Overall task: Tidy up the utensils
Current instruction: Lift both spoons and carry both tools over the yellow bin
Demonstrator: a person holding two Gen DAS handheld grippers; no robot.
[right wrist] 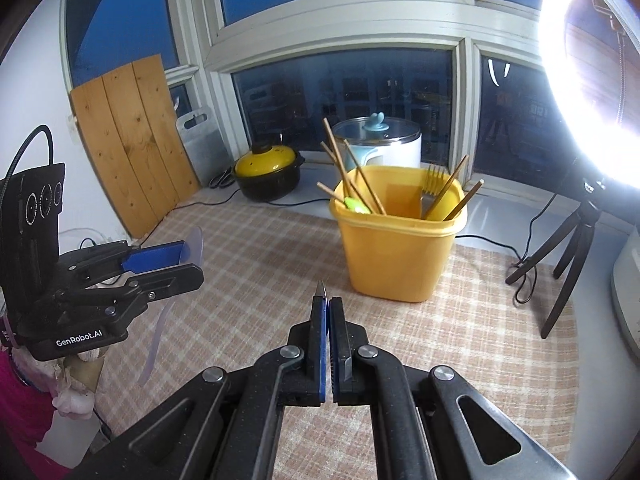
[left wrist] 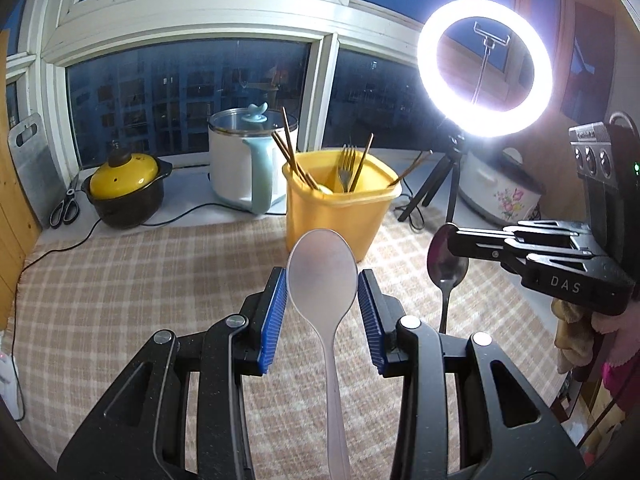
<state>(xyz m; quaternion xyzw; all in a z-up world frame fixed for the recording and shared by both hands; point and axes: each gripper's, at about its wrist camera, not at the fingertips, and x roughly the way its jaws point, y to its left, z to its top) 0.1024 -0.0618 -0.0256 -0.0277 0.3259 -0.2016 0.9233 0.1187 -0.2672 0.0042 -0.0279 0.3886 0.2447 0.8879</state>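
My left gripper point(left wrist: 322, 274) is shut on a translucent white plastic spoon point(left wrist: 322, 280). Its blue pads press the sides of the bowl, and the handle runs back toward the camera. In the right wrist view that left gripper point(right wrist: 192, 260) hangs at the left with the plastic spoon point(right wrist: 194, 246) in it. My right gripper point(right wrist: 328, 300) is shut on a dark metal spoon point(left wrist: 447, 266), of which only a thin edge point(right wrist: 321, 288) pokes out between the pads. Both grippers hover above the checked cloth, short of the yellow utensil tub point(left wrist: 340, 208) point(right wrist: 400, 240), which holds chopsticks and a fork.
On the sill behind the tub stand a white electric pot point(left wrist: 236, 160) and a black pot with a yellow lid point(left wrist: 124, 188), with scissors point(left wrist: 64, 208) beside it. A lit ring light on a tripod point(left wrist: 484, 68) stands at the right. Cables cross the checked cloth point(left wrist: 160, 280).
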